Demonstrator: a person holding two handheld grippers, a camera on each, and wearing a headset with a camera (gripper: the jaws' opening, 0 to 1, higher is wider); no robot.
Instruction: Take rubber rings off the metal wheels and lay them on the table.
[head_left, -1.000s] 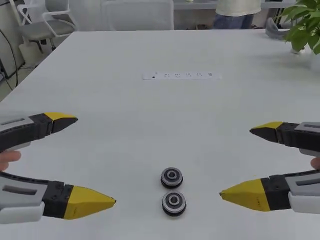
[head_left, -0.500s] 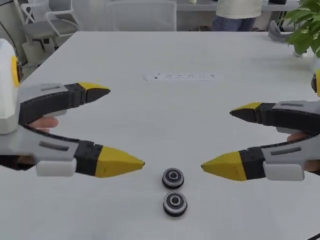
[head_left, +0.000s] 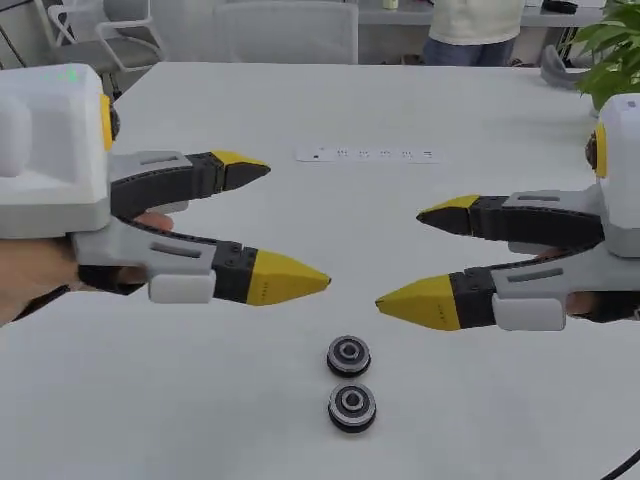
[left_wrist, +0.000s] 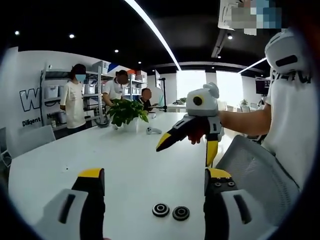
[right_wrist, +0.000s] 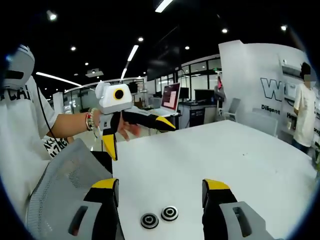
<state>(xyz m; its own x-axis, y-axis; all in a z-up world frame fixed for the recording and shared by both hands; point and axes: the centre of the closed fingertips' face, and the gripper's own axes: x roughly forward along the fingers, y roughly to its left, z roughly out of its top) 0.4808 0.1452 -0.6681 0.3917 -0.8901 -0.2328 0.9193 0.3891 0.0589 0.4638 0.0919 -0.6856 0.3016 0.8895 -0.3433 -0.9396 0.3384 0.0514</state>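
Two small metal wheels with black rubber rings lie side by side on the white table: the farther wheel (head_left: 348, 355) and the nearer wheel (head_left: 352, 405). The same pair appears low in the left gripper view (left_wrist: 160, 210) (left_wrist: 180, 213) and in the right gripper view (right_wrist: 169, 213) (right_wrist: 149, 220). My left gripper (head_left: 283, 226) hovers open, up and to the left of the wheels, with nothing between its yellow-tipped jaws. My right gripper (head_left: 406, 258) hovers open opposite it, equally bare. The two grippers face each other above the wheels, and each is in the other's view (left_wrist: 185, 150) (right_wrist: 137, 135).
A white power strip (head_left: 366, 154) lies farther back on the table. A potted plant (head_left: 610, 50) stands at the far right corner. Office chairs (head_left: 100, 30) and a person stand beyond the far edge. A grey mesh chair (left_wrist: 255, 175) sits near me.
Both grippers have risen and drawn inward toward each other, now hovering above the two wheels. Both remain open. The wheels have not moved.
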